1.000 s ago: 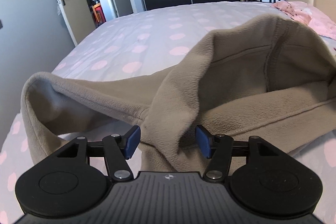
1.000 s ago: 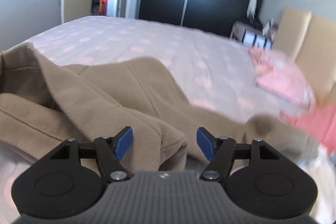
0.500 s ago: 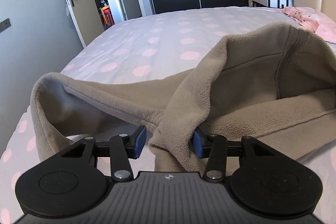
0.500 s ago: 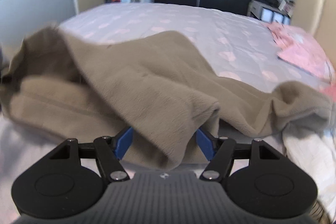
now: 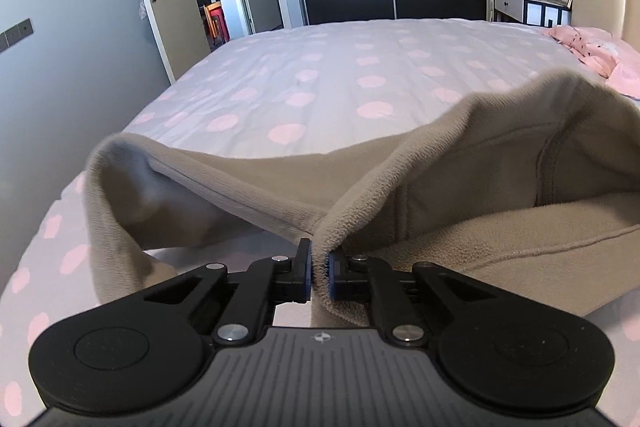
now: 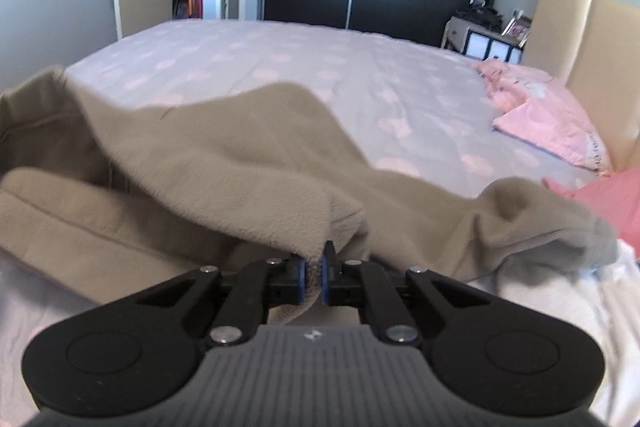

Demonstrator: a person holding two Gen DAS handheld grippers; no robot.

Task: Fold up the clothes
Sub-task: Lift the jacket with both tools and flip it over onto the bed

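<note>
Between the blue pads of your left gripper a pinched ridge of the taupe fleece garment is clamped tight; your right gripper is likewise clenched on another fold of the same fleece. Both grasps are secured, so the pick-up step is done. Outward from the jaws, the garment lies crumpled and bunched on the near edge of the pink-dotted white bedspread, with no flat panel or crease visible. Judge folding as barely started: spreading, aligning and every fold remain.
</note>
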